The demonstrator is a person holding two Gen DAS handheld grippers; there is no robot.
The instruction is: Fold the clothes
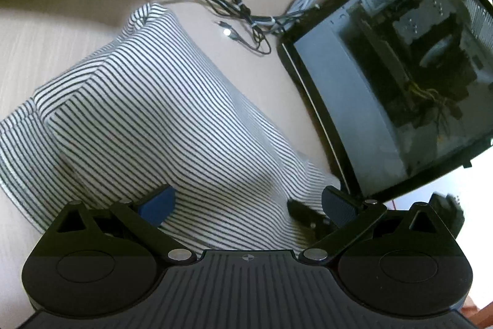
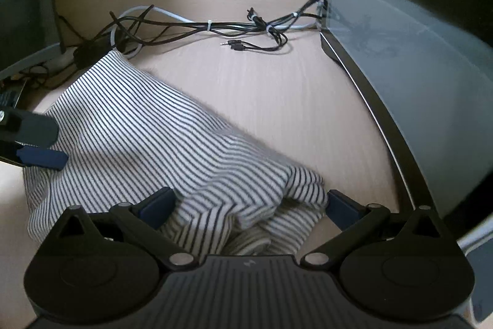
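Both grippers, left gripper [image 1: 246,202] and right gripper [image 2: 251,204], hold their fingers apart over the striped shirt [image 1: 148,113], part-folded on the surface [image 2: 277,100]; soft, light knit, likely best pinched at the bunched near edge

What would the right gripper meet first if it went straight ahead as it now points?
Most likely the bunched edge of the striped shirt, lying between the open fingers of the right gripper; depth is unclear.

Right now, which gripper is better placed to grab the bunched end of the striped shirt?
Right. The right gripper is open with the bunched end of the striped shirt between its fingers. The left gripper, also open, sits over flatter cloth.
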